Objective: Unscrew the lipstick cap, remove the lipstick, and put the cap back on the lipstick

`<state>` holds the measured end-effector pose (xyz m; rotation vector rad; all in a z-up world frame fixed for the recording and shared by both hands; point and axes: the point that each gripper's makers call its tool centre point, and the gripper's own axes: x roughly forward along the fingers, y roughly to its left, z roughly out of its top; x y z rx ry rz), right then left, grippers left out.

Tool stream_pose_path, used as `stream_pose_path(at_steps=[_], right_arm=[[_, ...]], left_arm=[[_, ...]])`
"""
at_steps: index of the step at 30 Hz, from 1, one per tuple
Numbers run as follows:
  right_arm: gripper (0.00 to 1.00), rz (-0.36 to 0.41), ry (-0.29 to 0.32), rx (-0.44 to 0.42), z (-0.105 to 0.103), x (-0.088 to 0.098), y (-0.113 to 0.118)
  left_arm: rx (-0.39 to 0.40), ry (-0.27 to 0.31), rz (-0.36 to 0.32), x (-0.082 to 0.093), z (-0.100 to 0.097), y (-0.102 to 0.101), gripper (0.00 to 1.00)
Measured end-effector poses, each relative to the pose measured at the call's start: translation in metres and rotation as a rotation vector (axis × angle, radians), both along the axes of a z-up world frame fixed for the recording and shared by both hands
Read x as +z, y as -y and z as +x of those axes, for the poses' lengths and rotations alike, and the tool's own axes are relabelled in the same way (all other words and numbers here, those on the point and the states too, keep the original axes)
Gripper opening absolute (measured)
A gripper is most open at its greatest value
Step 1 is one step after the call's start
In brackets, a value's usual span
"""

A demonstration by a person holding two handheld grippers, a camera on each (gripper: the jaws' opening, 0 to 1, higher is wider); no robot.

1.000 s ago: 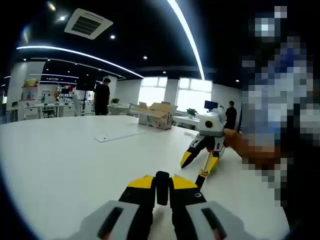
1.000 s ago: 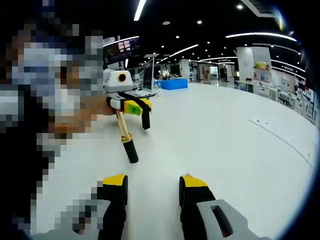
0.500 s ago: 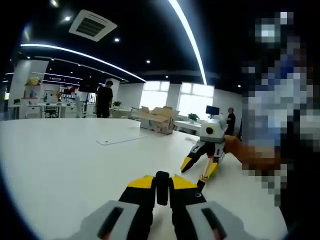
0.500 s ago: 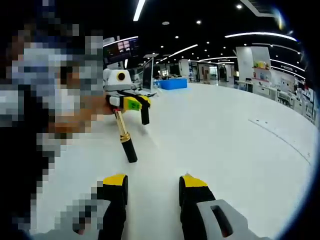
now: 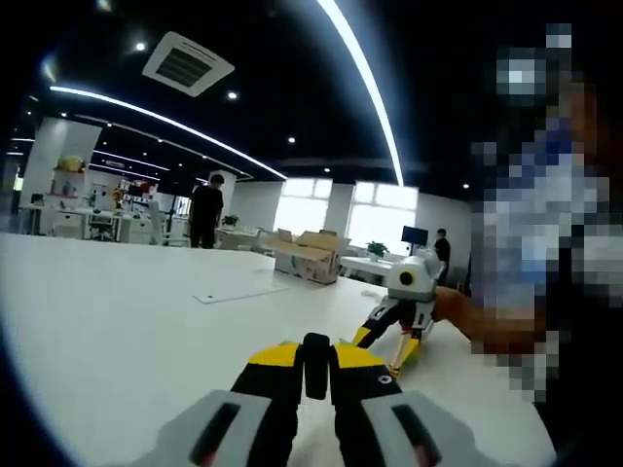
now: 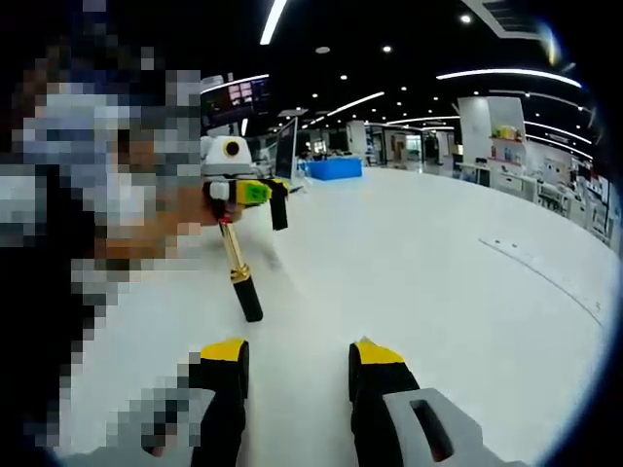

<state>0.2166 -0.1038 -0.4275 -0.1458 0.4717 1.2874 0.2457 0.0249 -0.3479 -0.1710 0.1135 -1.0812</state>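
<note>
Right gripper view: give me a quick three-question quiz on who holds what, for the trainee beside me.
1. True or false: the right gripper is shut on the lipstick.
2. What holds the lipstick? A) the left gripper; B) the right gripper; C) nothing, it lies flat on the table.
3. Fill in: below its gold part, the lipstick's lower end is ___ in colour.
Key: 1 false, its jaws stand open and empty; 2 A; 3 black.
</note>
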Motion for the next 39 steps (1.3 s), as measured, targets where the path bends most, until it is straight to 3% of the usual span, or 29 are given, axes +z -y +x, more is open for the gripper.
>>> stream_pose_path(at_steps=[7,13,26,28,36,39], right_arm=[[0.4,-0.002,0.007,-0.005,0.002,0.001,0.003],[0.4,0.016,0.02,-0.03,0.007,0.007,0.007],[0.4,0.013,0.017,-0.012,-0.004,0.007,0.0],[0.4,0.022,0.025,-0.004,-0.006,0.01,-0.001],[0.4,0.03,0.03,-0.013,-0.006,0.012,-0.002],[0.4,0.014,0.028,-0.016,-0.007,0.009,-0.001]], left_arm=[[0.005,0.034,-0.024,0.01,-0.003,0.003,0.13],[-0.004,0.057,-0.098,0.025,-0.006,0.002,0.13],[-0.033,0.107,-0.258,0.057,-0.013,-0.003,0.13],[0.01,0.102,-0.24,0.053,-0.006,-0.007,0.13],[-0.008,0.129,-0.264,0.06,-0.013,-0.003,0.13],[0.019,0.124,-0.266,0.06,-0.009,-0.005,0.13]])
